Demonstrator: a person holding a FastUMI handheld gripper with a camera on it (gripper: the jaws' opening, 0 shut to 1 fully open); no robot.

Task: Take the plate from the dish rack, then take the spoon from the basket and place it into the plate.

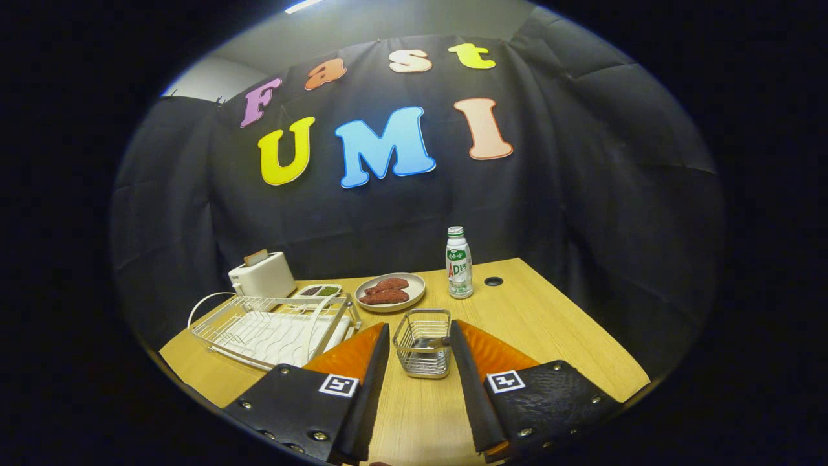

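Observation:
My gripper (pixel 420 325) is open above the wooden table (pixel 556 323). A small wire basket (pixel 424 362) stands between its fingertips, touching neither finger. A grey metal piece, likely the spoon (pixel 435 341), lies inside the basket near its right wall. Left of the fingers stands the white wire dish rack (pixel 272 327) on a white drip tray. A thin white arc at the rack's far left end may be a plate's rim or a wire loop; I cannot tell which. Beyond the basket lies a beige plate (pixel 414 294) holding two red-brown pieces of food.
A white toaster (pixel 262 275) with a slice in it stands behind the rack, and a small tray (pixel 320 290) of dark and green bits sits beside it. A white bottle (pixel 458 262) stands right of the beige plate, near a cable hole (pixel 493 281).

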